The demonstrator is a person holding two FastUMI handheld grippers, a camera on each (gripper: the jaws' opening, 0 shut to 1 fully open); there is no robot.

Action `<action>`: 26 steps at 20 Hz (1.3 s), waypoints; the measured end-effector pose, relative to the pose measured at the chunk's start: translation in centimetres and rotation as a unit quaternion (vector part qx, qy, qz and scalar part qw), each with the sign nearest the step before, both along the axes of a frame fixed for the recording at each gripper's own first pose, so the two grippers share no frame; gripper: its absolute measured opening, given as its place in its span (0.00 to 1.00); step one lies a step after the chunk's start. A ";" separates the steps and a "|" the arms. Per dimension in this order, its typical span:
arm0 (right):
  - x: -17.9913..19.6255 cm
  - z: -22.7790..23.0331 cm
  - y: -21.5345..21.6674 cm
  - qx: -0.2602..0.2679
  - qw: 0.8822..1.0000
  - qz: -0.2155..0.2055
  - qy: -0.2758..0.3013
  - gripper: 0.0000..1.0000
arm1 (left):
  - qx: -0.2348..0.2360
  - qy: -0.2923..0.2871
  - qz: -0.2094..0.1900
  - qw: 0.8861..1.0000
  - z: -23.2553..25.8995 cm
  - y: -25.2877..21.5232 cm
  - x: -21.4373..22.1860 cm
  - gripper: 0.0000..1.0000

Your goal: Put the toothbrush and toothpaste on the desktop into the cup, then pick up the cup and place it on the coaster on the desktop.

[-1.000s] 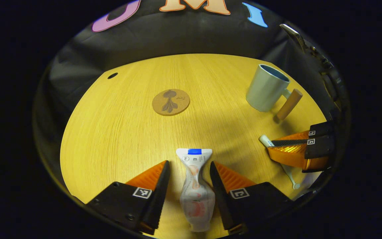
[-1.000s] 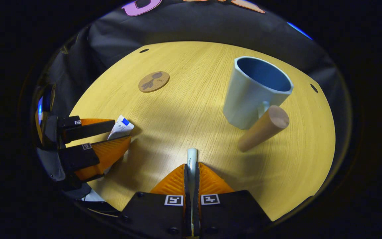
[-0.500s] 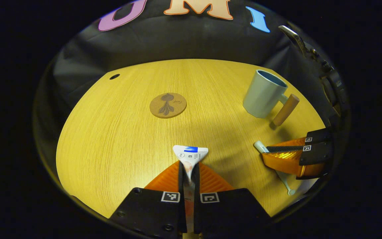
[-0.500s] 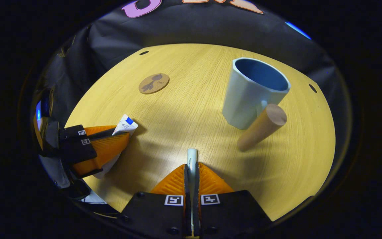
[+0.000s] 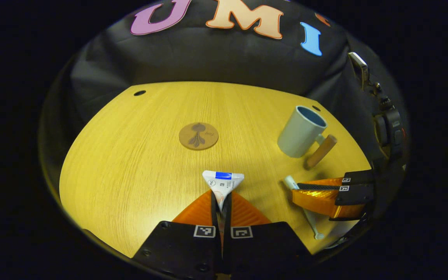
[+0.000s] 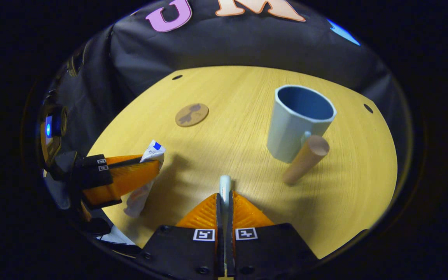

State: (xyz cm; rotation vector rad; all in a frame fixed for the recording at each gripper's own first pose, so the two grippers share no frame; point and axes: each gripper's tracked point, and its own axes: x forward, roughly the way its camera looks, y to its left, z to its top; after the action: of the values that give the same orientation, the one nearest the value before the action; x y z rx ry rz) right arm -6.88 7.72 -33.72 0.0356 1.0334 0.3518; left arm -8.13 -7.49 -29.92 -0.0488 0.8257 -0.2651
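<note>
The left gripper (image 5: 221, 202) pinches the toothpaste (image 5: 223, 182) and the right gripper (image 6: 224, 202) pinches the toothbrush (image 6: 224, 183), both seemingly lifted, ready for the empty cup (image 6: 300, 120) beyond.

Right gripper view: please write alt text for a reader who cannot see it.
The right gripper is shut on a toothbrush above a wooden desktop. Ahead to the right stands an empty cup with a wooden handle; a round coaster lies farther back. At left, the left gripper holds a toothpaste tube.
</note>
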 end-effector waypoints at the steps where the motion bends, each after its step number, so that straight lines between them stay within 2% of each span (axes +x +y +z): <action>1: 0.4 0.5 0.2 0.010 1.000 -0.005 -0.008 0.05 | -0.003 -0.014 -0.001 1.000 0.9 0.0 0.3 0.00; 6: 2.4 4.6 1.2 0.044 0.997 -0.004 -0.062 0.05 | -0.034 -0.067 0.000 0.997 5.9 1.0 0.5 0.00; 10: 5.2 8.2 1.6 0.069 0.991 -0.012 -0.111 0.05 | -0.041 -0.102 0.004 0.994 10.0 2.8 -0.1 0.00; 13: 8.4 11.5 1.0 0.078 0.985 -0.026 -0.154 0.02 | -0.048 -0.124 0.006 0.991 11.9 3.7 -0.5 0.00; 14: 9.4 12.6 0.6 0.084 0.981 -0.034 -0.169 0.05 | -0.048 -0.127 0.006 0.991 12.5 3.8 -0.4 0.00; 19: 14.6 17.2 -1.6 0.109 0.965 -0.068 -0.227 0.05 | -0.058 -0.143 0.012 0.988 15.1 4.3 -1.0 0.00; 24: 18.1 18.5 -4.0 0.122 0.951 -0.106 -0.262 0.02 | -0.063 -0.158 0.015 0.985 17.2 3.6 -0.9 0.00; 26: 19.6 18.4 -5.2 0.127 0.947 -0.122 -0.270 0.05 | -0.061 -0.161 0.017 0.985 17.8 3.3 -0.7 0.00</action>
State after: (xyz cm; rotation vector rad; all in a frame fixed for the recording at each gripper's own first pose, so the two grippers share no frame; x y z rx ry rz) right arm 12.73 2.47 -15.34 0.2820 0.4281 0.2452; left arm -8.79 -4.14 -12.14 -0.1319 0.4859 -0.2826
